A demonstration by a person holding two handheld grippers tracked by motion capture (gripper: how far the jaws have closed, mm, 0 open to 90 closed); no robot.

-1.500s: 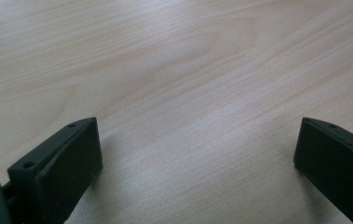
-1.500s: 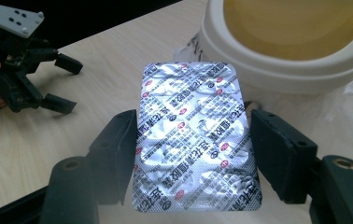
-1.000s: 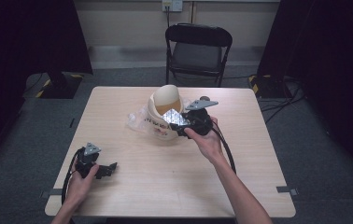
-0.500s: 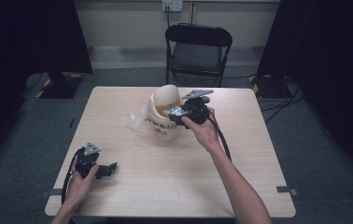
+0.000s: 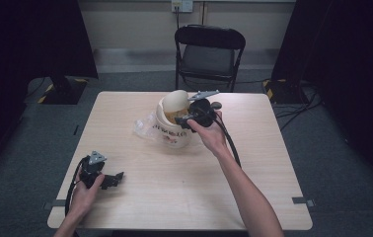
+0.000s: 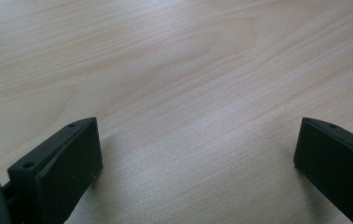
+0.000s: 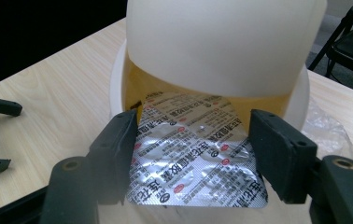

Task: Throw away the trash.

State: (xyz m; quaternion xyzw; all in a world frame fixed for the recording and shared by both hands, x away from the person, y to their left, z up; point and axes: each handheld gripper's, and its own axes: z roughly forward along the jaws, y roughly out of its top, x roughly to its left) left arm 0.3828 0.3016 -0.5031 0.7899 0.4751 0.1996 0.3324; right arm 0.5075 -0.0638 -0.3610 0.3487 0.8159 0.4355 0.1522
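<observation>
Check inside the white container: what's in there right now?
The right gripper holds a silver blister pack whose far end reaches into the white container. Yellowish interior shows; the raised lid hides the rest.

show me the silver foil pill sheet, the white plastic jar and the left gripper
silver foil pill sheet (image 7: 195,172), right gripper view, printed foil middle
white plastic jar (image 7: 221,42), right gripper view, raised lid
left gripper (image 5: 118,177), high view, between jaw tips

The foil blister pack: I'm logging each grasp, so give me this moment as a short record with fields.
held item: foil blister pack, red print on silver
right gripper: shut on its two side edges
position: partly inside the mouth of the white container
left gripper: open, nothing between the jaws, on the table
also there: clear plastic wrap beside the container
</observation>
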